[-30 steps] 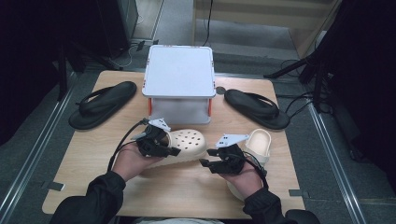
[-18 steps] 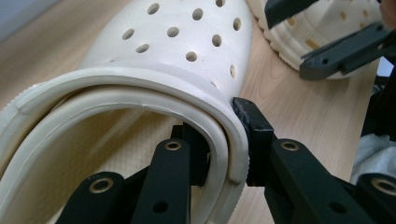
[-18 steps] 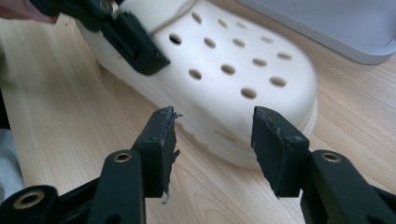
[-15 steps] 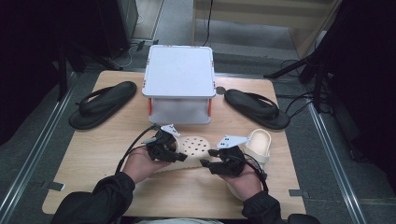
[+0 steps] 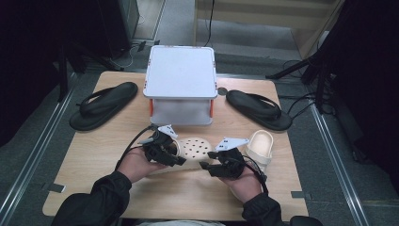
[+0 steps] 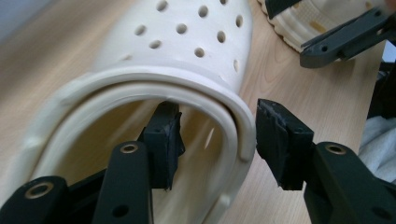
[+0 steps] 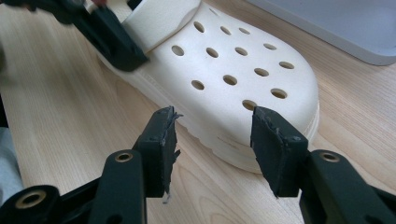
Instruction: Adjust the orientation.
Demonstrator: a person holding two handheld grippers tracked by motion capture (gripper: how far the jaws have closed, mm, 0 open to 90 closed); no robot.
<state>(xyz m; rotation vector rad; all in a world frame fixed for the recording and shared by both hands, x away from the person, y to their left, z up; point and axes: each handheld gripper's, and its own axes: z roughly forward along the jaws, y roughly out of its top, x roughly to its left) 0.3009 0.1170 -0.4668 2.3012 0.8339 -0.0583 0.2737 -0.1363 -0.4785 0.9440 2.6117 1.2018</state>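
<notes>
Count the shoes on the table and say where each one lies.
4. A black flip-flop left of the white box, another black flip-flop right of it, a cream clog between the grippers, a second cream clog at right.

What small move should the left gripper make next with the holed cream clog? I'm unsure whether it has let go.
Probably draw the left gripper back off the clog. Its jaws have just been opening: one pad sits inside the shoe opening, the other stands clear of the rim, so nothing is clamped. The right gripper waits open at the toe.
</notes>
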